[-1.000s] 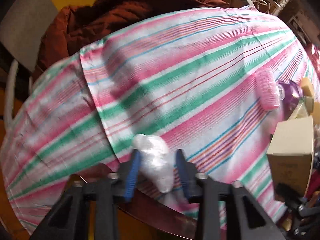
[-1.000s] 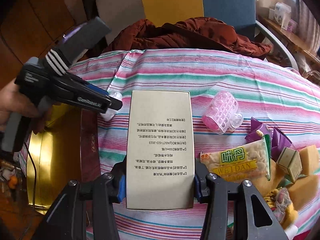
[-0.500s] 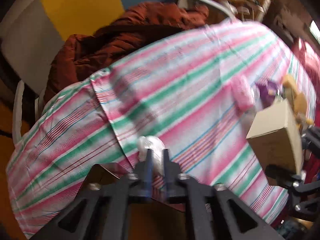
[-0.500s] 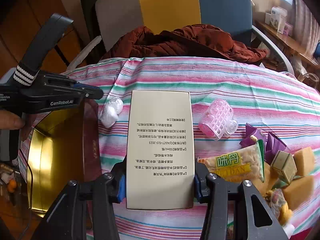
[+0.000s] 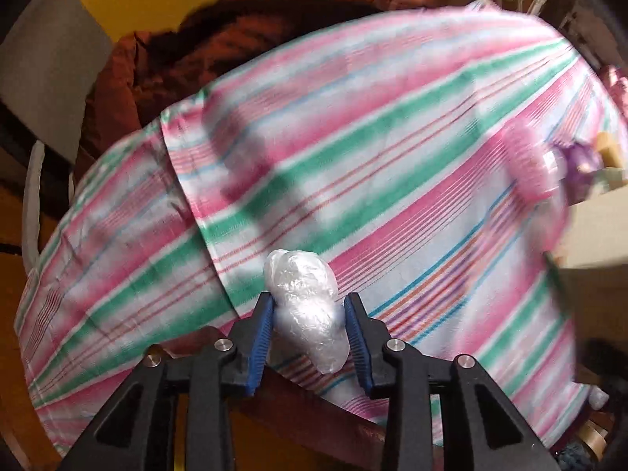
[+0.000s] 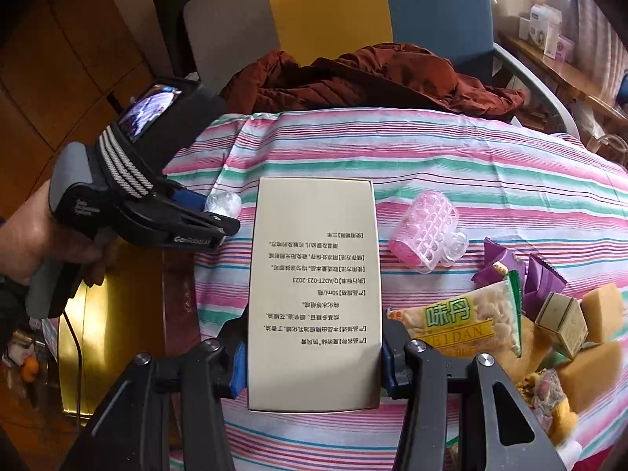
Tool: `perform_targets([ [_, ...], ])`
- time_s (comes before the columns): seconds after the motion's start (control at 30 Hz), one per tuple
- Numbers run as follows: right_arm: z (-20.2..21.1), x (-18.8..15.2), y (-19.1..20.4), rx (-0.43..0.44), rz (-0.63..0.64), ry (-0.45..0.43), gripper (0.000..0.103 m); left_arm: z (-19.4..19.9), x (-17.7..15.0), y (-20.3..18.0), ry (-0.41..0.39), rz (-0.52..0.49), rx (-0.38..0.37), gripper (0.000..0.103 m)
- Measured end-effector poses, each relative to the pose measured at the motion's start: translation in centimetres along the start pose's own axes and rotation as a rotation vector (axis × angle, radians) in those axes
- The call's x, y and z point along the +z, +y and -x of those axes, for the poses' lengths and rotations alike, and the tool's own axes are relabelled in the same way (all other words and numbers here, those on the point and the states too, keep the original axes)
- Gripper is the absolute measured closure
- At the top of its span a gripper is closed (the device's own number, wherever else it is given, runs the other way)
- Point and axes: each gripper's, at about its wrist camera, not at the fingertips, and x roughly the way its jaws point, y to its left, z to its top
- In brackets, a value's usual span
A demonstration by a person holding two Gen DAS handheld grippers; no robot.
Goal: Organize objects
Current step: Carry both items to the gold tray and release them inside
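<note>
1. Left wrist view — my left gripper [image 5: 308, 325]: a second ago the blue pads bracketed the crumpled clear plastic wad [image 5: 304, 302] loosely, half a second ago they were pinched nearly shut, and now the jaws are opening again. The wad sits between them; the left pad touches it, the right shows a thin gap, so I count this as no firm hold.
2. Same view — location of wad: lying on the striped tablecloth [image 5: 373, 165] at its near edge, just beside the dark red rim of the gold box [image 5: 298, 396] below it. The wad has not gone into the box.
3. Same view — surroundings: a pink hair roller [image 5: 528, 165], blurred, far right; a rust-brown jacket [image 5: 235, 35] beyond the cloth.
4. Right wrist view — my right gripper [image 6: 312, 357]: narrowly set and clamped on the flanks of the beige printed carton [image 6: 314, 286], unchanged through the whole second; the carton is held above the cloth.
5. Same view — my left hand [image 6: 43, 235] and its gripper stand at the wad, above the open gold interior of the box [image 6: 106, 322].
6. Same view — unsorted stock: pink hair roller [image 6: 426, 231], snack packet [image 6: 463, 322], purple wrappers [image 6: 522, 274], a small cube box [image 6: 561, 320].
7. Assessment: the pinch seems to have slipped or been released; the wad probably needs regripping before boxing.
</note>
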Motion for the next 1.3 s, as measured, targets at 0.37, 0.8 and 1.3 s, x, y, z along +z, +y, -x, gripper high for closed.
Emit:
perform_targets([
  [0.37,2.8,1.0,7.4,0.189,0.136,-0.053,0.053,17.2,-13.0,9.5,-0.365,0.349,-0.09,0.065],
  [0.8,1.3,0.9,22.4,0.378,0.28,-0.034,0.025,10.7,-30.9,12.6,-0.371,0.798,-0.181,0.055],
  [1.3,4.2,-5.7,20.7,0.182,0.348,-0.142,0.013,13.9,-35.0,5.5,-0.528,0.856,0.212,0.053],
])
